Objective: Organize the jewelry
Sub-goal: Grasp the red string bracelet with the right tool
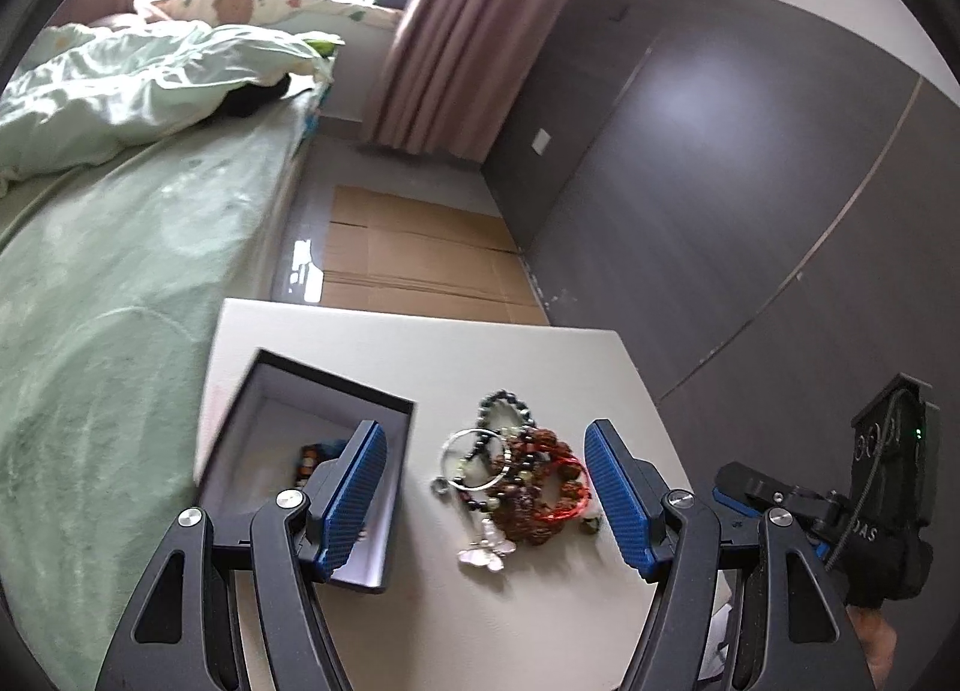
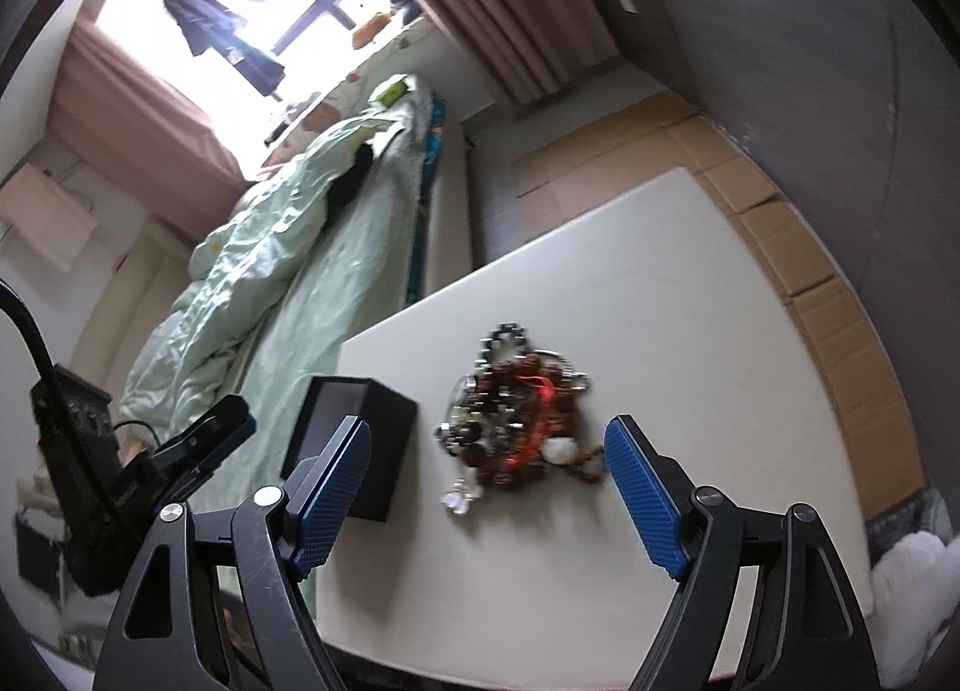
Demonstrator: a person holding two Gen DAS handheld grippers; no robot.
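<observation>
- Beaded bracelets lie in a tangled heap on the white desk, just beside the open black box.
- Left claw gapes wide, empty, above the heap.
- Right claw likewise wide open, holding nothing.

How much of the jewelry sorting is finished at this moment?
Done: one beaded bracelet already lies in the open black box with white lining. In hand: nothing; the left gripper and right gripper are both open and empty. Left: the tangled heap of bracelets and beads on the white table.
</observation>
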